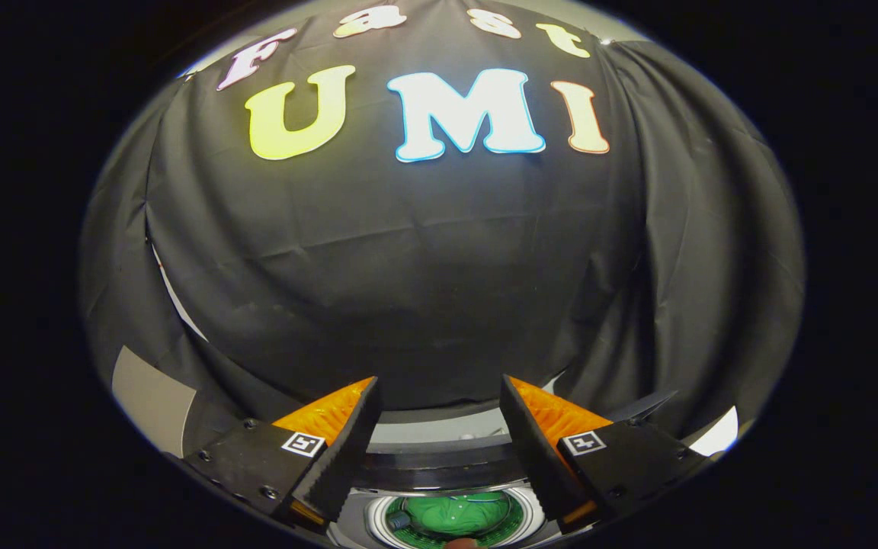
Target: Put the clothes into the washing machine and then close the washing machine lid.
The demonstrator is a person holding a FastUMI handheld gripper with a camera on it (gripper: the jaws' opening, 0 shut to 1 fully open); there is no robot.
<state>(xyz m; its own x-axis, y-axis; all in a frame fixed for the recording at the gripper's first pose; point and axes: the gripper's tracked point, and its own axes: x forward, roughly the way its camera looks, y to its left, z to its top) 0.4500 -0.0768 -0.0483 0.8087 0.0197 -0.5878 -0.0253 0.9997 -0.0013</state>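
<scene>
My gripper (439, 393) is open, its two fingers spread wide with nothing between them, held high and pointing at the black cloth wall. Below and between the fingers lies the round opening of the washing machine (454, 479), seen from above. A green garment (458, 513) lies inside its drum. The dark curved band just beyond the opening may be the raised lid; I cannot tell for sure.
The black cloth wall (424, 267) hangs straight ahead, close behind the machine. A pale panel (151, 396) shows low on the left, and a bright patch (717, 433) low on the right.
</scene>
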